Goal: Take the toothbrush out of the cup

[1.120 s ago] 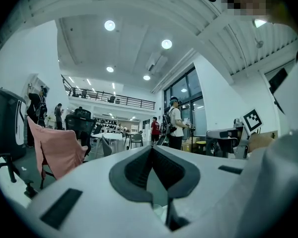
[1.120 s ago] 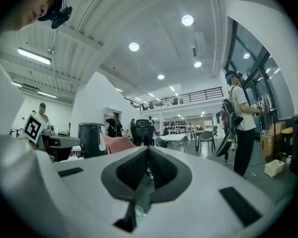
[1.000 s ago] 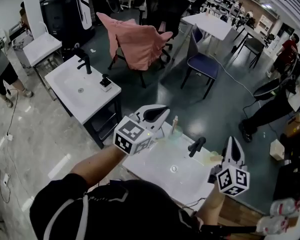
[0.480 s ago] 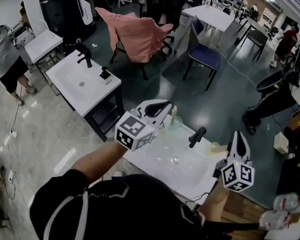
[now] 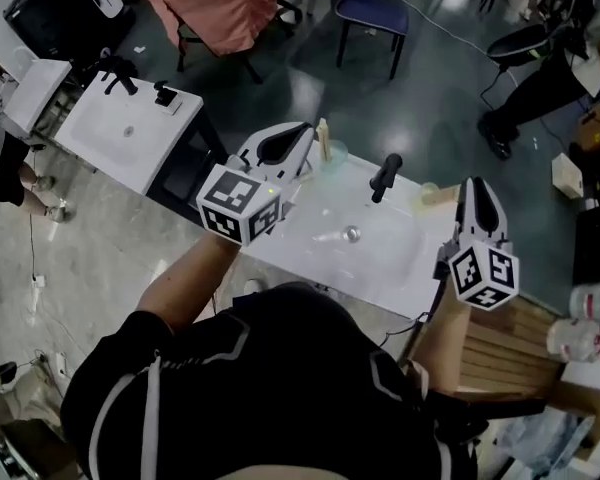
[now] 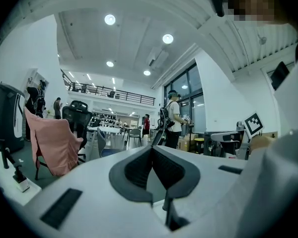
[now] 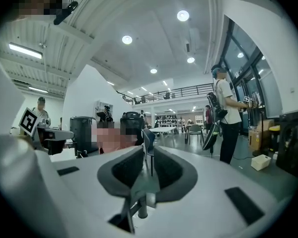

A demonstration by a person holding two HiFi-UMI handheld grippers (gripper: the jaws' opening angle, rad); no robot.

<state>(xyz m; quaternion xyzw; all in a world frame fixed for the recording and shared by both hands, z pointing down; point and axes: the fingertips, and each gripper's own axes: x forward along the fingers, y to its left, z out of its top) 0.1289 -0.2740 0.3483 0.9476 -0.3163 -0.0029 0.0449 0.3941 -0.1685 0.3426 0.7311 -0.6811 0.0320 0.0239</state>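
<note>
1. Your left gripper (image 5: pixel 305 131) has its jaws pressed together with nothing between them. Its tips sit in the upper middle of the head view, just beside the cup (image 5: pixel 334 156).
2. The toothbrush (image 5: pixel 323 136) stands in that cup, its pale handle poking above the rim. The cup rests at the far edge of the white basin top (image 5: pixel 380 263), left of the black tap (image 5: pixel 384 176).
3. Your right gripper (image 5: pixel 476 184) has just been opening its jaws. They now stand a narrow way apart and hold nothing; only the room shows through the gap. It is at the right of the frame, over the right end of the basin top and well apart from the cup.
4. Against a second ago, the basin top has moved from the lower part of the frame to the middle, and the left gripper remains close by the cup.
5. What that means, as I judge it: you are still approaching — the toothbrush has not been touched. The parting right jaws look like the ones getting ready to take the handle, but they have the tap to pass first. The left jaws would need to open before they could steady the cup.
</note>
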